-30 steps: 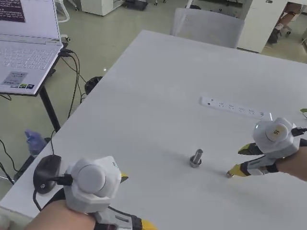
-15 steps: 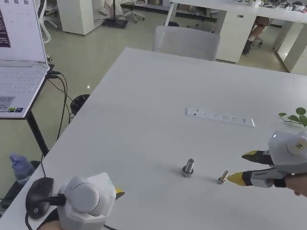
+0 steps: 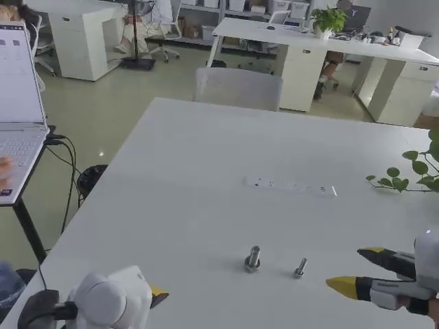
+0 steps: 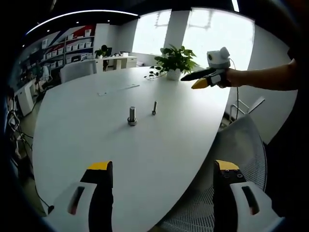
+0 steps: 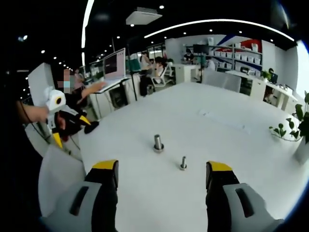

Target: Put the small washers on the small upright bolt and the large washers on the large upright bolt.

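Observation:
Two bolts stand upright on the white table [image 3: 206, 171]: the large bolt [image 3: 252, 259] and, to its right, the thinner small bolt [image 3: 300, 268]. My right gripper [image 3: 346, 269] hovers open and empty at the lower right, a short way right of the small bolt. In the right gripper view its jaws [image 5: 162, 166] frame the small bolt [image 5: 183, 163] and the large bolt [image 5: 158, 143]. My left gripper [image 3: 156, 299] is at the near left edge, open and empty. Its own view [image 4: 163, 166] shows the large bolt [image 4: 132, 115] and the small bolt [image 4: 154, 107] well ahead.
A white power strip [image 3: 291, 186] lies beyond the bolts. A potted plant [image 3: 411, 171] reaches in at the right edge. A grey chair [image 3: 236, 89] stands at the table's far end, and a laptop [image 3: 17, 130] sits on a stand to the left.
The right gripper has drawn back to the right, away from the small bolt, which stays standing. The head camera has tilted up, so the table sits lower in the picture.

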`<state>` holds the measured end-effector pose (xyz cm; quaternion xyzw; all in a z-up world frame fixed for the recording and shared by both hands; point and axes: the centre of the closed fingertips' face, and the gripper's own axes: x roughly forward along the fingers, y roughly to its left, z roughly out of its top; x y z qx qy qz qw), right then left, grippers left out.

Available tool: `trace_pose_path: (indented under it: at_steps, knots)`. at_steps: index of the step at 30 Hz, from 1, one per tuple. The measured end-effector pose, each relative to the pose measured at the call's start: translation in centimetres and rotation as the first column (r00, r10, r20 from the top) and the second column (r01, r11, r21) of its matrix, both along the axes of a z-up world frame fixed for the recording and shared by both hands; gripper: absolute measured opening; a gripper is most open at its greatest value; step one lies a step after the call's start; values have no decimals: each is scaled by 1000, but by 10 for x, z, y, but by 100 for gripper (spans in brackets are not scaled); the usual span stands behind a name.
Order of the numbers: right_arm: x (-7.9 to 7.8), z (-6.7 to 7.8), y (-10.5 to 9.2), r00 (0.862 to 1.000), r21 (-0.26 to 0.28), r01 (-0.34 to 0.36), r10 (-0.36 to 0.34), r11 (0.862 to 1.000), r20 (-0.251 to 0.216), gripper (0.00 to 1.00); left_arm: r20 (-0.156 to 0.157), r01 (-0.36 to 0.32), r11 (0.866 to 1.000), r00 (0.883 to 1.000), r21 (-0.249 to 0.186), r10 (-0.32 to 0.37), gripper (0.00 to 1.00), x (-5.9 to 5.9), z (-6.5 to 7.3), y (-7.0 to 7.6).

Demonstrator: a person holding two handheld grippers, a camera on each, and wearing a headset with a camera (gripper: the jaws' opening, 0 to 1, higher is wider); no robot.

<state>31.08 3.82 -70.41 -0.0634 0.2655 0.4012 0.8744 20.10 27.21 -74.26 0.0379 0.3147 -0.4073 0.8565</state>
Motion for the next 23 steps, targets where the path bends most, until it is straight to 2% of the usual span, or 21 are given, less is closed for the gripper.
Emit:
trace_pose_path:
  at_steps: [7, 10, 13, 16, 18, 21, 23]
  knots:
    - [-22, -2, -2, 999, 55, 44, -44, 998, -5, 79, 14, -7, 1000, 1000, -2, 7, 86, -2, 3, 7]
    - [-31, -5, -4, 998, 80, 52, -50, 995, -22, 81, 12, -48, 998, 999, -35, 49, 86, 0, 8, 10]
    - [-35, -13, -14, 998, 87, 55, -53, 995, -29, 83, 14, -63, 997, 998, -45, 63, 86, -1, 9, 8]
    - [-41, -18, -23, 997, 126, 68, -63, 990, -41, 87, 10, -72, 997, 997, -37, 72, 86, -2, 6, 6]
    - [-49, -26, -29, 997, 127, 67, -61, 990, -49, 90, 2, -86, 995, 996, -40, 86, 86, -3, 5, 4]
    - [-60, -41, -40, 995, 94, 63, -55, 994, -89, 93, -13, -113, 992, 994, -54, 112, 85, -1, 5, 1]
    - [-64, -43, -43, 996, 97, 66, -59, 993, -70, 100, -12, -117, 992, 993, -44, 117, 85, 0, 5, -2]
